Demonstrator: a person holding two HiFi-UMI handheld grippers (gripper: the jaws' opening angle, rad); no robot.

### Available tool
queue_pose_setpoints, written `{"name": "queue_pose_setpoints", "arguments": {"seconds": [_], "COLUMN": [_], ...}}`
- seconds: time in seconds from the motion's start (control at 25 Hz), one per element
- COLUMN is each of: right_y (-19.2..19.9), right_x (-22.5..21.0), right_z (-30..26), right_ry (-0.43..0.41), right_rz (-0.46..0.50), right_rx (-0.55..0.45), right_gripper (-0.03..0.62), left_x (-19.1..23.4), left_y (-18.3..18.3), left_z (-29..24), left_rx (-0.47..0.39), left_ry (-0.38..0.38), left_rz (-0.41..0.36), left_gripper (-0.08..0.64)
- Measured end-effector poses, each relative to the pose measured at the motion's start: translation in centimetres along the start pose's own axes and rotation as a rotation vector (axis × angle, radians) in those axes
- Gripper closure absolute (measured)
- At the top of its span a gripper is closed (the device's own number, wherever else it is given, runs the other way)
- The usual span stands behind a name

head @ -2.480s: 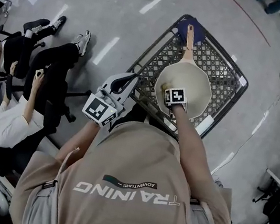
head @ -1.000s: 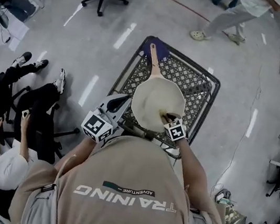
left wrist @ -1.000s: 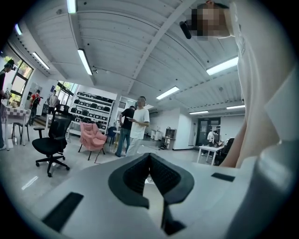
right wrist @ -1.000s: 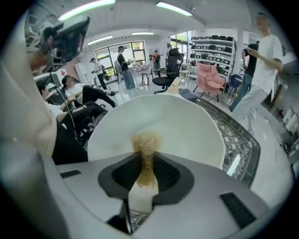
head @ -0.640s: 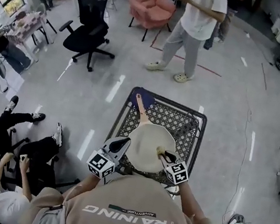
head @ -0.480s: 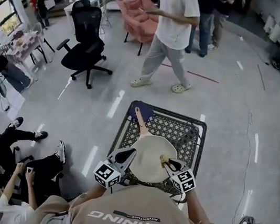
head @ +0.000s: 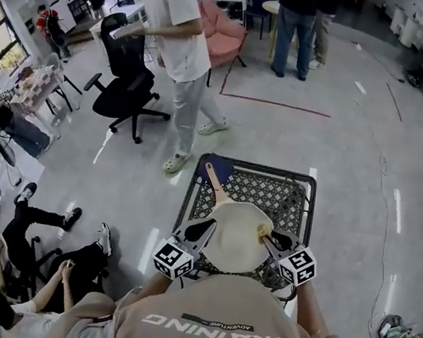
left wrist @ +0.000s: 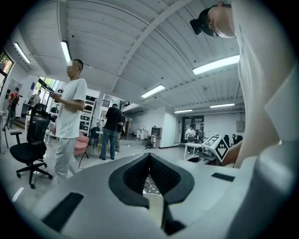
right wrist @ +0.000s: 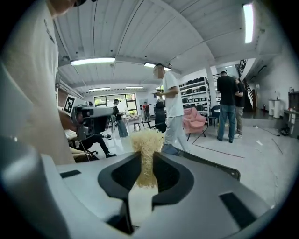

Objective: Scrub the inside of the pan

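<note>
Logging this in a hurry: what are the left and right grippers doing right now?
Left gripper: jaws closed, nothing between them.
Right gripper: jaws closed on the yellow fibrous scrubber.

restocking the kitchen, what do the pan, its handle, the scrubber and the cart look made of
pan: cream matte coating, likely over metal.
handle: tan, looks like wood.
scrubber: pale yellow tangled fibres; plastic or plant, can't tell.
cart: black wire mesh, probably coated metal.

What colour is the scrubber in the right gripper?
Pale straw yellow; the scrubber shows best in the right gripper view.
</note>
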State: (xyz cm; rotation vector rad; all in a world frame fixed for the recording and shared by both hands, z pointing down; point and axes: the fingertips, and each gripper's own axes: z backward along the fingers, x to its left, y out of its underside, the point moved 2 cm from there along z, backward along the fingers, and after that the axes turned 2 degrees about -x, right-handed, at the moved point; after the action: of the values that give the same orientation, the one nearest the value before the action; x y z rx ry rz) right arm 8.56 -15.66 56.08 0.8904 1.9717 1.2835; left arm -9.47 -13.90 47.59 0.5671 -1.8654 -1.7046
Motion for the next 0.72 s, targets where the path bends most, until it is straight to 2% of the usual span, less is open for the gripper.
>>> {"name": "queue_pose_setpoints", "arguments": {"seconds": [0.16, 0.32, 0.48, 0.6, 0.72], "right_y": [1.8, 5.1, 6.7, 10.6, 16.2], "right_x": [-1.6, -2.5, -6.6, -6.7, -6.8], "right_z": [1.7, 4.2, 4.3, 4.5, 5.1], "right_ry": [0.074, 0.178, 0.305, 0.36, 0.373], "right_rz": [-0.03, -0.129, -0.195, -0.278, -0.365], "right_rx": [0.013, 0.019, 0.041, 0.14, 0.255], "right_gripper": [0.502, 0.502, 0.502, 0.502, 0.5], "left_x": [-0.6, -1.3, -0.2, -0.1, -1.1], "left_y": [-0.1, 0.5, -0.4, -0.8, -0.2], "left_z": [-0.4, 1.3, 1.9, 3.0, 3.3], "left_rx": [-0.009, 0.011, -0.01, 0.001, 0.013], "left_ry": [-0.003, -0.006, -0.032, -0.048, -0.066], "left_rz": [0.0, -0.005, -0.023, -0.022, -0.012], "left_gripper": [0.543, 0.543, 0.543, 0.543, 0.543]}}
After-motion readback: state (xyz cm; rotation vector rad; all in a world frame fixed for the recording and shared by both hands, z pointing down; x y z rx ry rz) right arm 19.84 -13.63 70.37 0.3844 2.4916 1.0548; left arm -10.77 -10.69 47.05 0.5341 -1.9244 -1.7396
